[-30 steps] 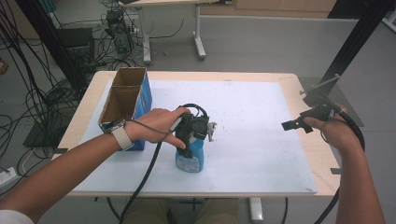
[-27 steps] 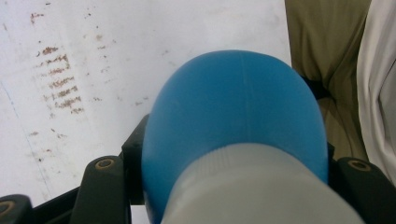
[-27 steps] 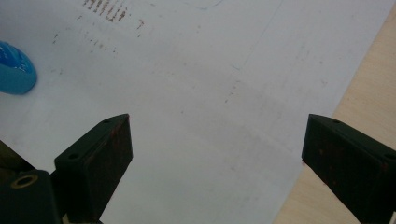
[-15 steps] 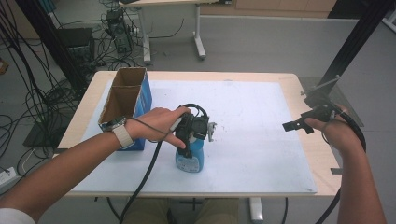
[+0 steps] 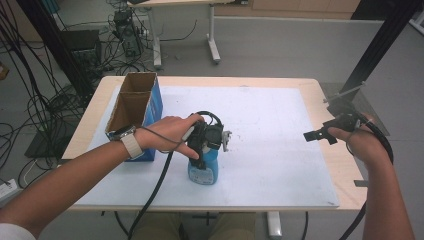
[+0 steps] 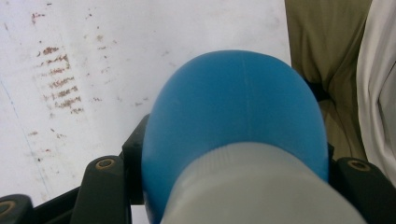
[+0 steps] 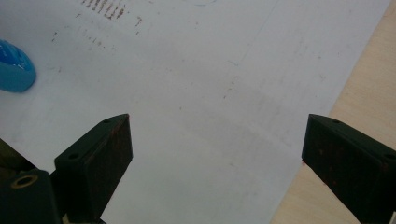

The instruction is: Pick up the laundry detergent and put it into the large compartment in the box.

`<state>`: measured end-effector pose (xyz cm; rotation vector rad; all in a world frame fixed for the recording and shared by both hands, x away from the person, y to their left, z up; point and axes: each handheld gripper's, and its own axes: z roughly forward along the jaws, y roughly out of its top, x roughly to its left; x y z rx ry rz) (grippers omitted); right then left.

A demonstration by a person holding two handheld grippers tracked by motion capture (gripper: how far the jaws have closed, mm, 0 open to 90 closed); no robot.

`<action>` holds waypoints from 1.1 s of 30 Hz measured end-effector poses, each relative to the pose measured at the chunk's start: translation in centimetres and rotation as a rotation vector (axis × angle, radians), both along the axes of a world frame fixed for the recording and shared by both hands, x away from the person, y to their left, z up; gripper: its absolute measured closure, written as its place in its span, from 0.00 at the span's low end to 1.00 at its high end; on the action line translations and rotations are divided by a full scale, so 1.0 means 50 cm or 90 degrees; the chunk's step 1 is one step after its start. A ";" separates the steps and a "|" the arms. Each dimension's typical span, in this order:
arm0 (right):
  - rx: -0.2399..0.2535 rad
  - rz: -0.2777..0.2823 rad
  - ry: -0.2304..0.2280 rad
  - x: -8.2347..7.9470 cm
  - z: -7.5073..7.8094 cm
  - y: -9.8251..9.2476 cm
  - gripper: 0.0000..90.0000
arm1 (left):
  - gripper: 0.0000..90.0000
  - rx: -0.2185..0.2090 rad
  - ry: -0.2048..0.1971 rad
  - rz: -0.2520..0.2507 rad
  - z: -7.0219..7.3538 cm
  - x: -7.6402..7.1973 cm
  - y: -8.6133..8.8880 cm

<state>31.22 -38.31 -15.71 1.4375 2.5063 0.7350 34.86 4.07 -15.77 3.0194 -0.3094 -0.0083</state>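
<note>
Blue bottle (image 5: 204,169) clamped upright on desk (image 5: 280,150) by left hand-held gripper (image 5: 206,145); cardboard box (image 5: 135,107) empty, placement pending; right hand-held gripper (image 7: 215,154) spread apart, idle.

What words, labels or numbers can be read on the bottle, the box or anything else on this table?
None can be read.
Blue bottle: light marks on its lower front in the high view, too small and blurred to read.
Cardboard box: its blue side shows no legible print.
White sheet: brownish smudges in rows, seen in the left gripper view; stains, not letters.
</note>
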 end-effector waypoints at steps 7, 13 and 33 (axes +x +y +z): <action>0.003 0.003 -0.007 -0.003 0.002 0.002 0.09 | 0.44 -0.013 0.004 0.031 0.002 -0.004 0.008; 0.006 0.004 -0.012 -0.007 0.003 -0.001 0.09 | 0.44 -0.002 0.011 0.070 0.014 -0.012 0.004; 0.009 0.007 -0.023 -0.022 0.008 -0.001 0.09 | 0.44 -0.008 -0.003 0.260 0.131 -0.028 0.031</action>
